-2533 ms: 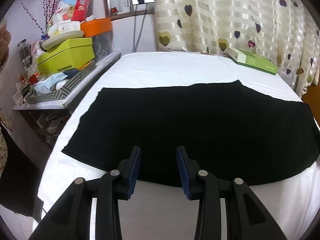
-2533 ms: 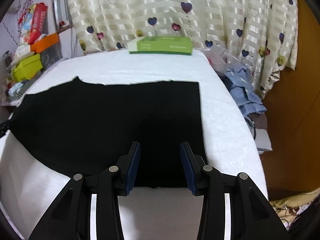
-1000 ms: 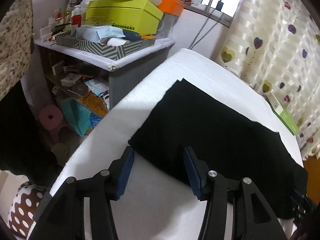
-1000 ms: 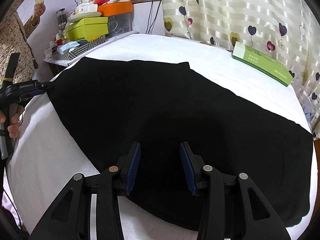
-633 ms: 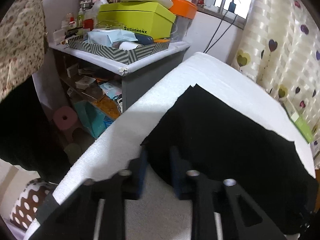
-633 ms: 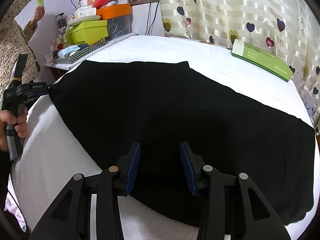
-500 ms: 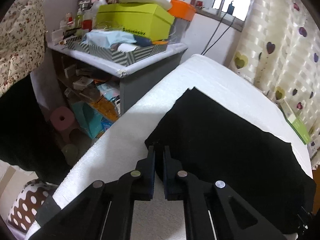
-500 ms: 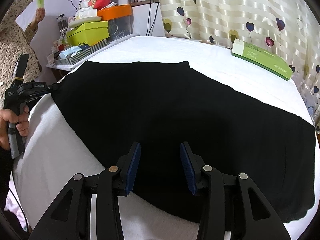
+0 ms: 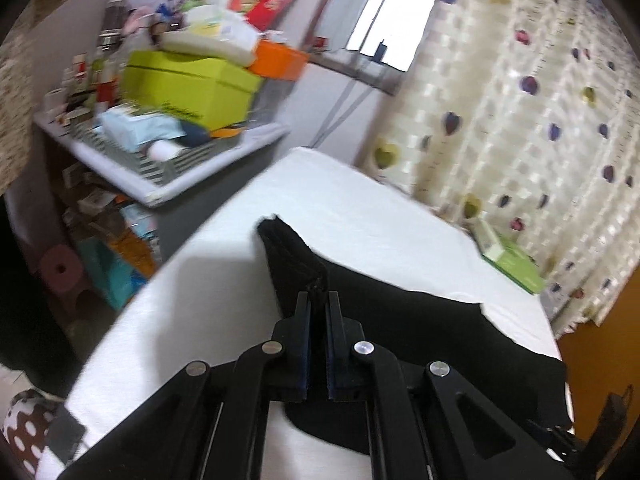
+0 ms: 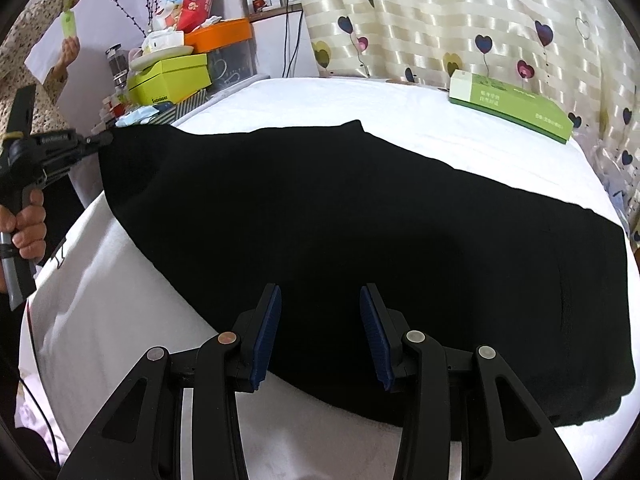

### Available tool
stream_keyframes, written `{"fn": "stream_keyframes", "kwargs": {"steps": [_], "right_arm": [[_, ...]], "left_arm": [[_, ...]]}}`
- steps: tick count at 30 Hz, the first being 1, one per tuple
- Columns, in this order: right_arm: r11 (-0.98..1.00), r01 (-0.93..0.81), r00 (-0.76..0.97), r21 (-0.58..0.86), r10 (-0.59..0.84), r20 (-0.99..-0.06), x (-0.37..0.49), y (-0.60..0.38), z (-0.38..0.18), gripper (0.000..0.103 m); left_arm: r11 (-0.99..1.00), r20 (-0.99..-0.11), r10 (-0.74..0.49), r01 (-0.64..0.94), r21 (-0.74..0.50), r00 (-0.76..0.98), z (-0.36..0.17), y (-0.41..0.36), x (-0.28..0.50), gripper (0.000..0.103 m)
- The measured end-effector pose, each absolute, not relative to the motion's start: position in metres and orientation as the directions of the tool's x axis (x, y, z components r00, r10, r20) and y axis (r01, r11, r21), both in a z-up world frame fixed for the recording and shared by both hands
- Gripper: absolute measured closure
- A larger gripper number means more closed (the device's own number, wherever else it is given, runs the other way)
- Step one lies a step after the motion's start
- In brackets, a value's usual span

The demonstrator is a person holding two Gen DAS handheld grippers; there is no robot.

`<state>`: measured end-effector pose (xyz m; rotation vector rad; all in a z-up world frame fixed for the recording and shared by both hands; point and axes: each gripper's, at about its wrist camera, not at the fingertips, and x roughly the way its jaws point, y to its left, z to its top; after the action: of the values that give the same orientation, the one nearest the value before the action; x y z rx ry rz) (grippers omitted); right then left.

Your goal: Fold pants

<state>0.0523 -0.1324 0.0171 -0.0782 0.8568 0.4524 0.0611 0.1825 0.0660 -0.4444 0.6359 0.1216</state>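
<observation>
Black pants (image 10: 360,220) lie spread across the white bed (image 10: 120,300). My left gripper (image 9: 319,298) is shut on the pants' (image 9: 420,340) left corner, and that corner is lifted off the bed with the cloth folded up in front of the tips. In the right wrist view, the left gripper (image 10: 98,140) shows at the far left with a hand (image 10: 24,216) on its handle. My right gripper (image 10: 320,304) hovers open over the pants near their front edge, with nothing between its fingers.
A cluttered grey shelf (image 9: 180,168) with a lime box (image 9: 188,88) stands just left of the bed. A green box (image 10: 508,102) lies at the bed's far side by the heart-print curtain (image 10: 460,20). Another person's sleeve and hand (image 10: 68,44) hold a green item at top left.
My left gripper has closed on the pants' left corner and raised it off the bed. The right gripper has stayed open over the pants.
</observation>
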Motion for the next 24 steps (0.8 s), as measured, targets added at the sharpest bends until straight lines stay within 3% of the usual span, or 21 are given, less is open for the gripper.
{"fn": "stream_keyframes", "kwargs": {"steps": [12, 19, 24], "right_arm": [[0.924, -0.353, 0.594, 0.146, 0.342, -0.728, 0.048, -0.160, 0.025, 0.061], [0.936, -0.313, 0.604, 0.164, 0.329, -0.726, 0.043, -0.179, 0.024, 0.061], [0.937, -0.301, 0.599, 0.177, 0.330, -0.730, 0.045, -0.185, 0.021, 0.061]], "left_arm": [[0.926, -0.560, -0.277, 0.062, -0.371, 0.781, 0.089, 0.083, 0.093, 0.096], [0.883, -0.598, -0.454, 0.244, -0.401, 0.661, 0.055, 0.013, 0.089, 0.096], [0.882, -0.673, -0.469, 0.269, -0.386, 0.572, 0.021, -0.012, 0.086, 0.096]]}}
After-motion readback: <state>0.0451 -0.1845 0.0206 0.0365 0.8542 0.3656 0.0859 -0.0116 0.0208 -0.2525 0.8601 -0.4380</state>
